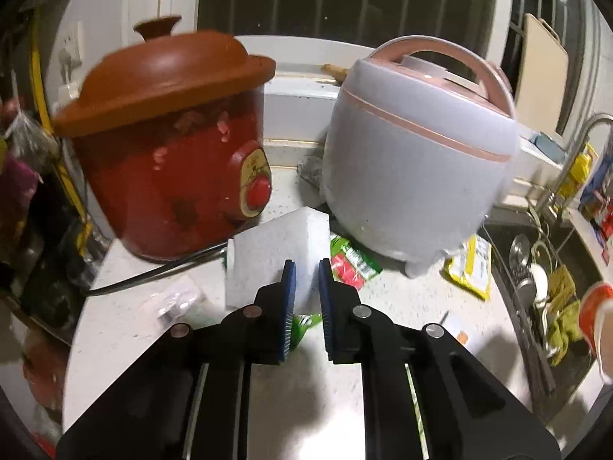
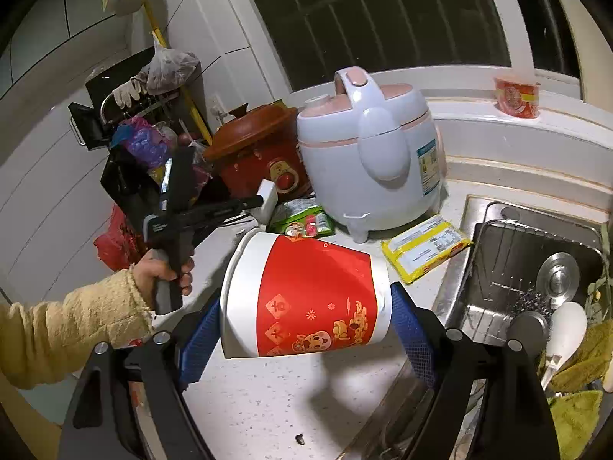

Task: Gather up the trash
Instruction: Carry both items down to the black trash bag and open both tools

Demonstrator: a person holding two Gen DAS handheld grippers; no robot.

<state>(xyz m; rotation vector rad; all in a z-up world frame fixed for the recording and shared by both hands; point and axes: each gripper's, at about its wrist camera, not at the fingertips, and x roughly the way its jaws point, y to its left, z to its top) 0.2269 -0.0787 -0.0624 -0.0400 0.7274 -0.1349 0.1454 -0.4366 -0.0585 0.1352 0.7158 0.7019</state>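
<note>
Clamping a red-and-white cup (image 2: 306, 295) sideways between its pads, the right tool (image 2: 306, 306) hangs above the surface (image 2: 276, 402). Left hand (image 2: 164, 268) holds the left tool (image 1: 306, 299) level, jaws slightly apart around nothing, at a white block (image 1: 276, 253). Wrappers (image 2: 306, 222) lie before the cookers; sink (image 2: 528, 268) holds dishes.

the cup (image 2: 306, 295) was white with a red band printed in gold cartoon figures. the slow cooker (image 1: 168, 142) was red under a brown lid, the rice cooker (image 1: 417, 145) pale lavender with pink trim (handle too), the packet (image 2: 425, 247) yellow, the block (image 1: 276, 257) plain white.
</note>
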